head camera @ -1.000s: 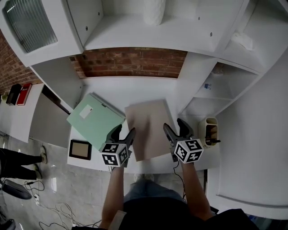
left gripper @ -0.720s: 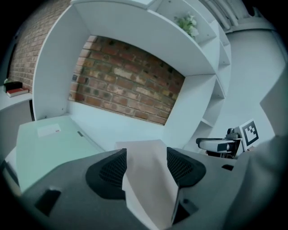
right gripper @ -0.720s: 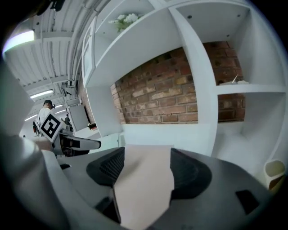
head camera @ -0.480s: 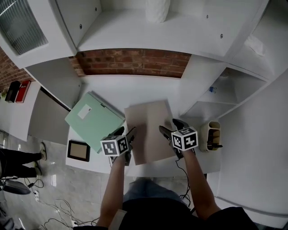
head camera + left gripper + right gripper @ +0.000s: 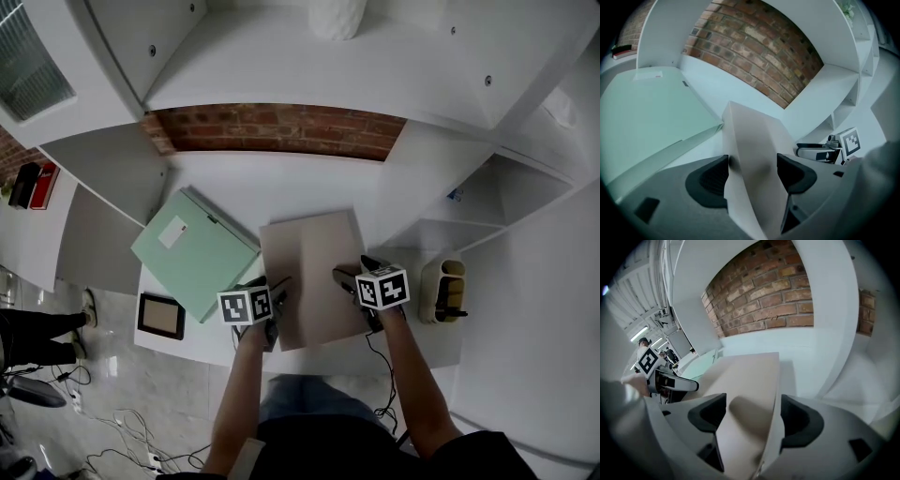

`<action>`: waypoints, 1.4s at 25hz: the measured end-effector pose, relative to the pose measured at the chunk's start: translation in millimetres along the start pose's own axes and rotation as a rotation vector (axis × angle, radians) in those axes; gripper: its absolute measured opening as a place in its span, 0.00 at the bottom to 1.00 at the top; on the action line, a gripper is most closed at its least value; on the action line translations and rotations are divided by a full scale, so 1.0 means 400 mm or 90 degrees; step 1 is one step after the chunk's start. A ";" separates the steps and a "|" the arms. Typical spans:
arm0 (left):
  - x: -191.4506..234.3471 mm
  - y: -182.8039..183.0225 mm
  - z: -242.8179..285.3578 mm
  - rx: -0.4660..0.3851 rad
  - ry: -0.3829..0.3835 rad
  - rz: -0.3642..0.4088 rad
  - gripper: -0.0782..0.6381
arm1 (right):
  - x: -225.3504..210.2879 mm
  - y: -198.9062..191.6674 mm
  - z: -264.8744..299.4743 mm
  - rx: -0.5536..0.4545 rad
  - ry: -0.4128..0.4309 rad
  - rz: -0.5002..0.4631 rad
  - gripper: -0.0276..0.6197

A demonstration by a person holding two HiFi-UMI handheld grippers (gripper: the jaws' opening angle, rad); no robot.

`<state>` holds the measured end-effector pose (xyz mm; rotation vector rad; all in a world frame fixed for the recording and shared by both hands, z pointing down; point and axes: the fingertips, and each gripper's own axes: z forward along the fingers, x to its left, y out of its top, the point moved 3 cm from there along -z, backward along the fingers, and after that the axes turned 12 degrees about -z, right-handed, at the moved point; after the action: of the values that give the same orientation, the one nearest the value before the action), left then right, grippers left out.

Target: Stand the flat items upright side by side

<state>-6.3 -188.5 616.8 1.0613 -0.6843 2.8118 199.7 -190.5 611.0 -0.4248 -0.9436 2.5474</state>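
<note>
The beige folder [image 5: 309, 272] lies flat on the white table [image 5: 281, 187], and you have a gripper at each of its two corners nearest your body. Your left gripper [image 5: 268, 283] sits at the folder's near left corner. In the left gripper view its dark fingers [image 5: 710, 180] are spread and opening, with the folder's edge running up between them. The left pad is right against the folder's edge, but I see no squeeze on the folder. Your right gripper [image 5: 352, 269] sits at the folder's near right corner. In the right gripper view those fingers [image 5: 799, 420] are also spread and opening, with the folder's corner between them and not pinched.

The green folder [image 5: 192, 251] lies flat just left of the beige folder, turned at an angle, with one corner at or just under the beige folder's left edge. I cannot tell which. A small dark-framed picture [image 5: 160, 315] lies flat further left of the beige folder, near the table's front edge. A cream holder [image 5: 443, 291] stands well to the right of the beige folder. The brick wall [image 5: 277, 129] runs behind the beige folder, past the bare part of the table.
</note>
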 end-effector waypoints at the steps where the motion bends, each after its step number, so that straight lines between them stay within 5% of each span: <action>1: 0.001 -0.001 0.007 0.007 0.001 0.001 0.53 | -0.004 -0.005 0.005 0.006 0.003 0.004 0.58; 10: 0.011 -0.005 0.033 0.041 0.005 -0.006 0.56 | -0.011 -0.023 0.033 0.012 0.072 0.064 0.61; 18: 0.008 -0.003 0.035 0.017 0.005 -0.007 0.56 | 0.003 -0.021 0.037 -0.004 0.060 0.060 0.61; 27: -0.044 0.032 -0.010 -0.025 -0.013 0.045 0.56 | 0.018 0.031 -0.042 -0.095 0.010 0.034 0.58; 35: -0.139 0.112 -0.105 -0.103 -0.037 0.126 0.56 | 0.035 0.156 -0.173 -0.255 -0.050 0.016 0.49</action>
<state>1.1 -205.4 536.1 1.1069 -1.0576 2.8337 199.8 -189.4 516.6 -0.4521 -1.4938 2.4063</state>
